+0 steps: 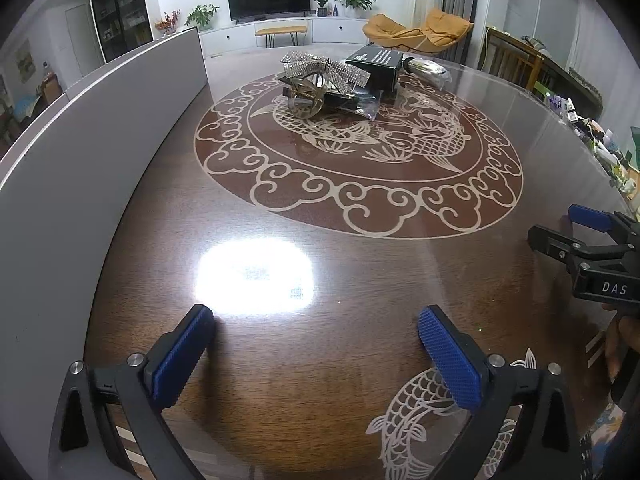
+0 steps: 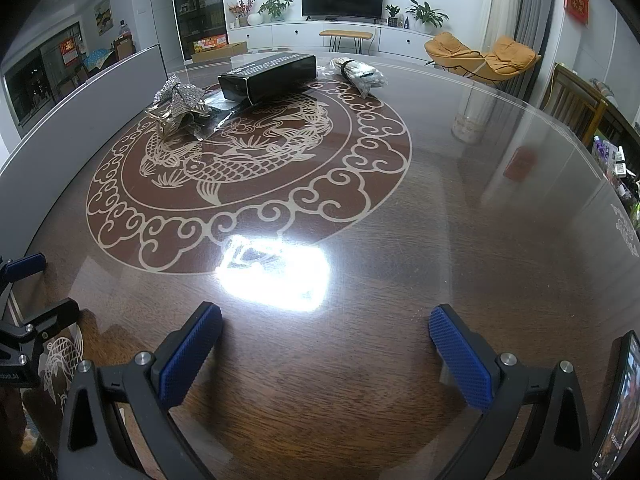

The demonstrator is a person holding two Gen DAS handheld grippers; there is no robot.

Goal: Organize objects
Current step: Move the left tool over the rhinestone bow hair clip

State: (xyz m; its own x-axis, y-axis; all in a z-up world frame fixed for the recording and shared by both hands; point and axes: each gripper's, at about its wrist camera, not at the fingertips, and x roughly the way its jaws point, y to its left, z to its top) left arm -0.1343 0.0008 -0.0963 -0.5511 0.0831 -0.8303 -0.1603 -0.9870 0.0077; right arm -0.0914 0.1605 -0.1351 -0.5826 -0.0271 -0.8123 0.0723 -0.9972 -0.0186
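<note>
Far across the round table lies a heap of objects: a black box (image 1: 376, 62) (image 2: 268, 74), a sparkly silver bow-shaped piece (image 1: 324, 70) (image 2: 180, 96) on a brass-coloured ornament (image 1: 306, 100) (image 2: 166, 124), a clear plastic sleeve (image 1: 360, 106), and a bagged silver bundle (image 1: 428, 70) (image 2: 360, 72). My left gripper (image 1: 316, 340) hovers over bare tabletop near the front edge, open wide with nothing between its blue pads. My right gripper (image 2: 326, 340) is likewise open and empty, well short of the heap. Each gripper shows at the edge of the other's view.
A grey panel (image 1: 100, 120) stands along the table's left side. A phone (image 2: 618, 404) lies at the right front edge. A bright lamp glare (image 1: 256, 276) sits on the glass top. Clutter lines a shelf (image 1: 600, 140) beyond the right rim.
</note>
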